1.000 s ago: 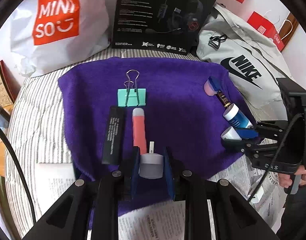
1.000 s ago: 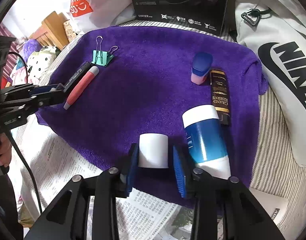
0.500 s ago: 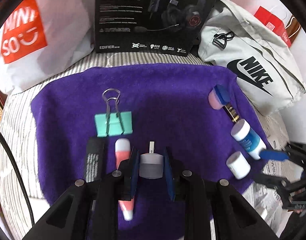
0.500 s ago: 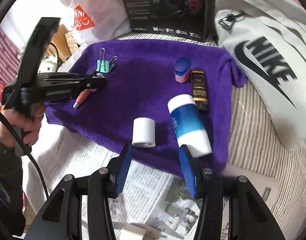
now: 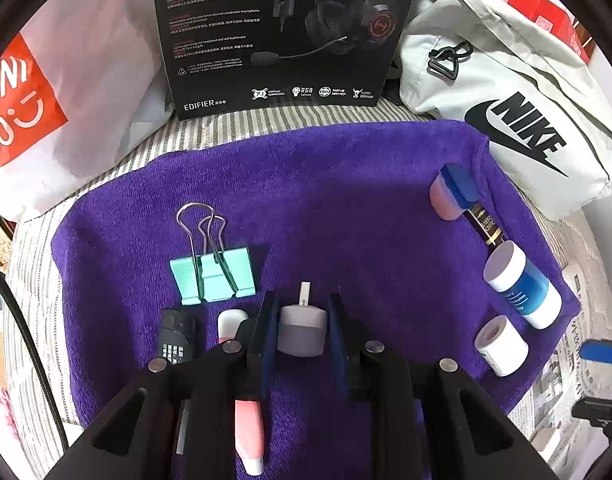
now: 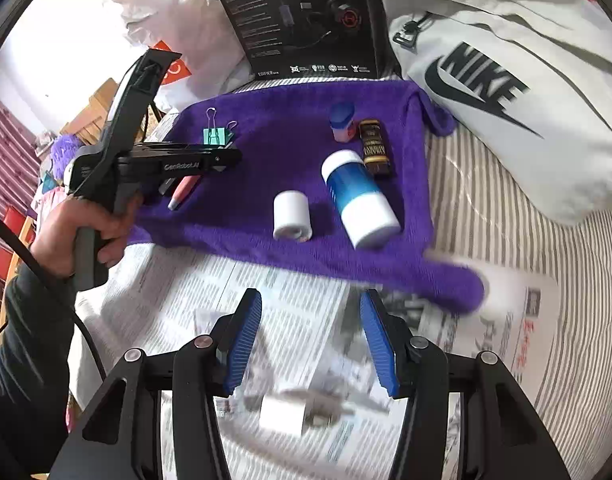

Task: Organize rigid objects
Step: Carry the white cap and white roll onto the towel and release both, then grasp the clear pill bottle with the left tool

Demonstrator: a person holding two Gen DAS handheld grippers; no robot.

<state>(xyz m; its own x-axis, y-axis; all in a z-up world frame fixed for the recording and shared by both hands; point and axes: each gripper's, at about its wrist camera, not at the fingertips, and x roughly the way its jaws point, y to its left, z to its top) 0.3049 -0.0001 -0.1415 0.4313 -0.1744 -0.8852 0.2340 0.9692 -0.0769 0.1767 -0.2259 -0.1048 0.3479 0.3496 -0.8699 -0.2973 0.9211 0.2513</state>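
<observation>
RISKS AT THE LEFT-HAND PLACEMENT

Left gripper (image 5: 302, 332) pinching a grey plug (image 5: 302, 330), prong pointing forward, over the purple towel (image 5: 326, 184). Held just behind the teal clip (image 5: 212, 276), with the pink pen (image 5: 248, 420) and black bar (image 5: 177, 338) partly under the gripper body on its left. Cannot tell whether plug touches towel or hangs just above it.

Right gripper (image 6: 312, 344) spread wide, holding nothing, back over the newspaper (image 6: 210, 292) off the towel's near edge. White plug (image 6: 284, 414) lying on the paper below it, blurred. White roll (image 6: 292, 216) and blue bottle (image 6: 360, 200) lying side by side on the towel, gold-labelled tube (image 6: 374, 148) and blue-capped jar (image 6: 342, 122) beyond.

Likely troubles, judged from the layout:
- Crowded left row. Lowering the grey plug straight down risks a finger landing on the pen, rolling it or nudging the clip out of line
- Round-ish plug body on soft pile: likely to tip or roll when released, ending askew
- Prong catching the towel loops on a dragged release, pulling the cloth and shifting everything on it
- Roll and bottle both lying on their sides near the towel edge; any tug on the cloth could roll them onto the paper
- White plug small, on loose paper; a shallow grasp likely to slide it or pinch paper with it
</observation>
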